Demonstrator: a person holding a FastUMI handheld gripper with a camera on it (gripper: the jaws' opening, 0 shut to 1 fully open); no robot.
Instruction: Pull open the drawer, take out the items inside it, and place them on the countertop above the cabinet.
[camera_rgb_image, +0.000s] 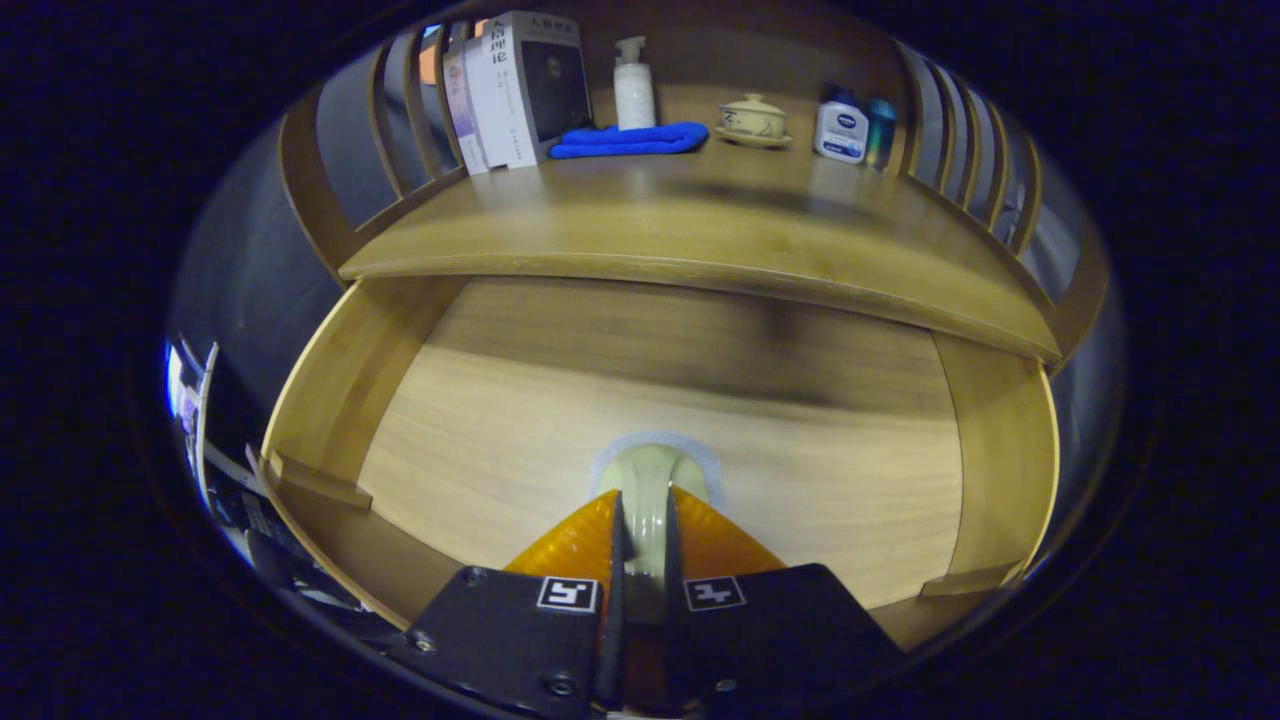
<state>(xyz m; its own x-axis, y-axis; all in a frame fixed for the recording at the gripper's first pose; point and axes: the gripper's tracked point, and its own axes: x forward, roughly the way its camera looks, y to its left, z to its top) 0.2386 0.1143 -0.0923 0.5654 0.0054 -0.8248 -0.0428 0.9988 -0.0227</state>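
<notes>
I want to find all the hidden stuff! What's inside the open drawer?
A pale spoon-like item pinched between the gripper's orange fingers, over the drawer's bare wood floor. The countertop covers the drawer's back part.

- Gripper (643, 520): pointed forward and downward into the open drawer (640, 400).
- Orange fingers (575, 545): nearly closed, both pressing on a pale item (648, 480).

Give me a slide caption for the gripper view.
Tool shut on a pale spoon over the open drawer, below the countertop.
</notes>
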